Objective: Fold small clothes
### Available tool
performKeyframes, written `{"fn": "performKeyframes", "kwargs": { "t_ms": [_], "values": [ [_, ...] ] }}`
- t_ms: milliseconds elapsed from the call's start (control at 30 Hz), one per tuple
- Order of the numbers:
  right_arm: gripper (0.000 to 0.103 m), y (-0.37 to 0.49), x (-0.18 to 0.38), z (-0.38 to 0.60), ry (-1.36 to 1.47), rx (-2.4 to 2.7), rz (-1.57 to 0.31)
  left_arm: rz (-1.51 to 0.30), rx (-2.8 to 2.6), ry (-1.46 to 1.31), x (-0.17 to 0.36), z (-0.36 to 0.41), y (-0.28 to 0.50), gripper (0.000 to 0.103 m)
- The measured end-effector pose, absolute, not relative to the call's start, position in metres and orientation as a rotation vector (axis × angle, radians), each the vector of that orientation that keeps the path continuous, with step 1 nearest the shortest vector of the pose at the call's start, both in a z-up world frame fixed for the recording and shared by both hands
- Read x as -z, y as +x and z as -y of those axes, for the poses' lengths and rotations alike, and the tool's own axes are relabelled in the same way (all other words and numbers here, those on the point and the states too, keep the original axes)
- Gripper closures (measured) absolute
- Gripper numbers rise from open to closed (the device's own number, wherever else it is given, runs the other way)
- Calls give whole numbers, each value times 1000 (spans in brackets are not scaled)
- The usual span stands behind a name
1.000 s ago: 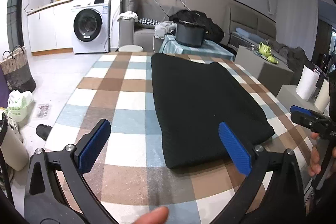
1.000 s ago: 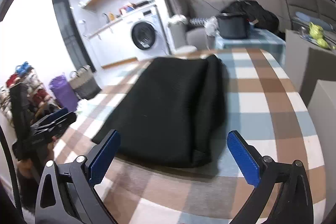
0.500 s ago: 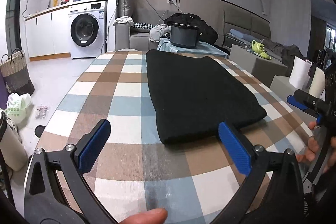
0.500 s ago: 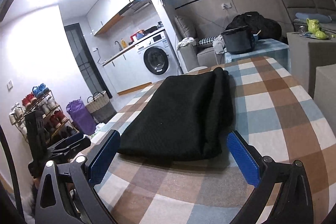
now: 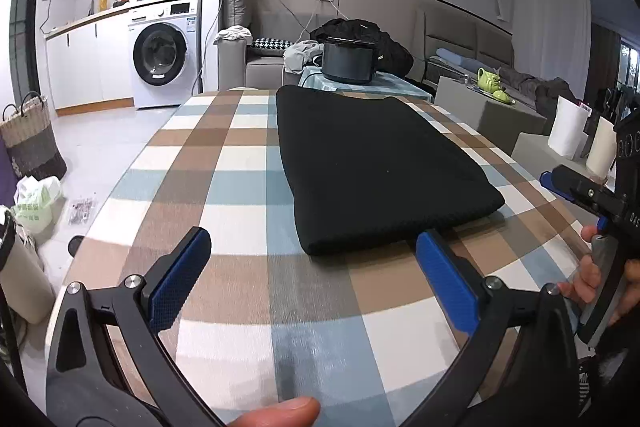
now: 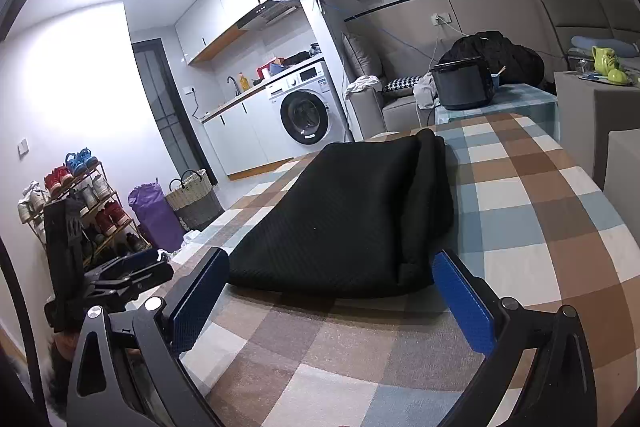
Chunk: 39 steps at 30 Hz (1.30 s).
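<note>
A black garment (image 5: 372, 163) lies folded into a flat rectangle on the checked tablecloth (image 5: 224, 163); it also shows in the right wrist view (image 6: 352, 219). My left gripper (image 5: 312, 259) is open and empty, held just short of the garment's near edge. My right gripper (image 6: 328, 291) is open and empty, low over the cloth, just short of the garment's near edge. The right gripper also shows at the right edge of the left wrist view (image 5: 576, 191). The left gripper also shows at the left of the right wrist view (image 6: 124, 275).
A side table with a black cooker (image 5: 348, 61) stands beyond the table's far end. A washing machine (image 5: 164, 55), a woven basket (image 5: 28, 143) and a shoe rack (image 6: 76, 203) are at the left. Grey boxes (image 5: 488, 115) stand to the right.
Both grippers have drawn back from the garment and dropped lower toward the table, so the garment looks farther and flatter. Both stayed open and empty.
</note>
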State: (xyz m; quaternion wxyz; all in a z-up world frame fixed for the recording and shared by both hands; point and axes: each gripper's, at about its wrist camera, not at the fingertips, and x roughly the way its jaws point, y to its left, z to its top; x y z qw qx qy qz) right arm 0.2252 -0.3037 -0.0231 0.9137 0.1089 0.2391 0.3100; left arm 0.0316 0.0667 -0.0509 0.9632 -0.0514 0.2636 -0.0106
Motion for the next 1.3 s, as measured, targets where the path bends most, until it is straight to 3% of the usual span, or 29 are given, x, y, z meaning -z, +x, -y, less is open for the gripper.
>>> {"fn": "performKeyframes", "kwargs": {
  "t_ms": [1300],
  "values": [
    [0, 223, 27, 302, 217, -638, -496, -555, 4, -134, 64, -70, 33, 1]
  ]
}}
